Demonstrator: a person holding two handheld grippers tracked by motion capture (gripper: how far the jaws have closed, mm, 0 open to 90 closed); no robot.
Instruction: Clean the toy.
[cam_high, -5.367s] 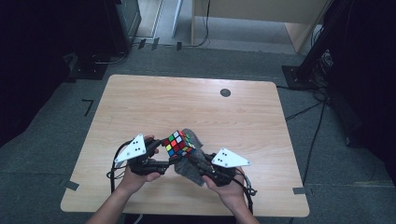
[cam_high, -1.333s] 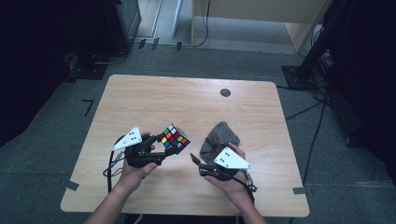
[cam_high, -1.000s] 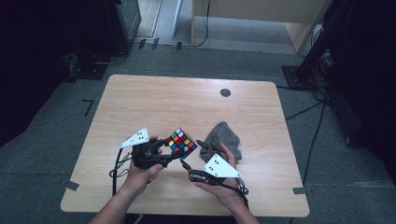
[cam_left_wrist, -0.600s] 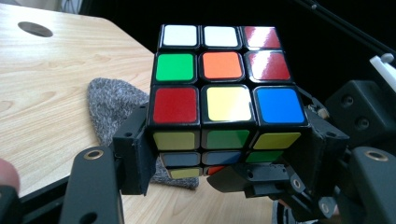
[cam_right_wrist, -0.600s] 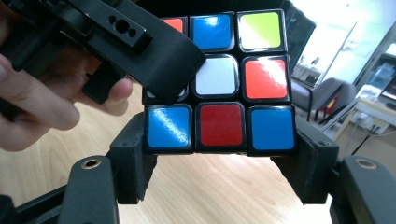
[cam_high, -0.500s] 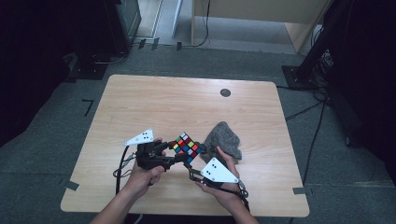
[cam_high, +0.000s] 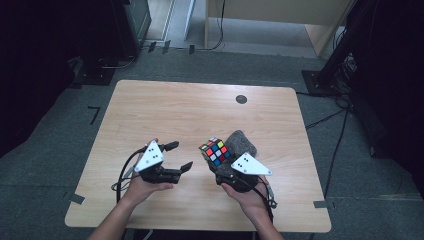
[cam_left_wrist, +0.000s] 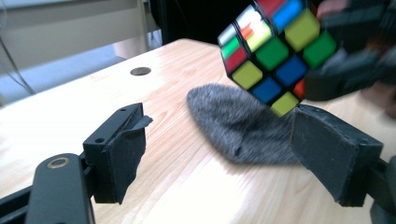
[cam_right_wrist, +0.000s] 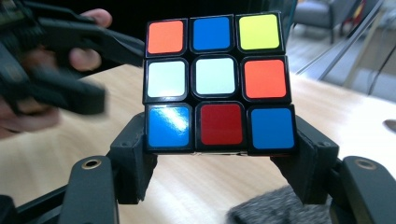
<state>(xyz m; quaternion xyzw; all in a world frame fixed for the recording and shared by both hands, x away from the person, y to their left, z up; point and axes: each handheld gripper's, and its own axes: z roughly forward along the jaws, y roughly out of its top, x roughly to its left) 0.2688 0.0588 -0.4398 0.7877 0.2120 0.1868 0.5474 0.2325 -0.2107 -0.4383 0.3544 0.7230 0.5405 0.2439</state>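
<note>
A scrambled Rubik's cube (cam_high: 216, 151) is lifted off the wooden table (cam_high: 165, 110), with my right gripper (cam_high: 216, 163) shut on its lower layer. In the right gripper view the black pads clamp both sides of the cube (cam_right_wrist: 217, 84), having closed on it a moment ago. My left gripper (cam_high: 181, 155) stands apart to the left of the cube; its jaws have just been opening and nothing is between them. The left gripper view has the cube (cam_left_wrist: 271, 51) hanging ahead, beyond the left gripper (cam_left_wrist: 219, 154).
A grey fuzzy cloth (cam_high: 242, 142) lies on the table behind the cube, also seen as the cloth (cam_left_wrist: 233, 126) ahead of the left jaws. A dark round grommet (cam_high: 241, 99) sits near the far edge. Black cables trail on the floor around the table.
The cube has passed from the left gripper to the right one. The left jaws opened and drew back to the left. The right gripper closed on the cube and rose slightly.
</note>
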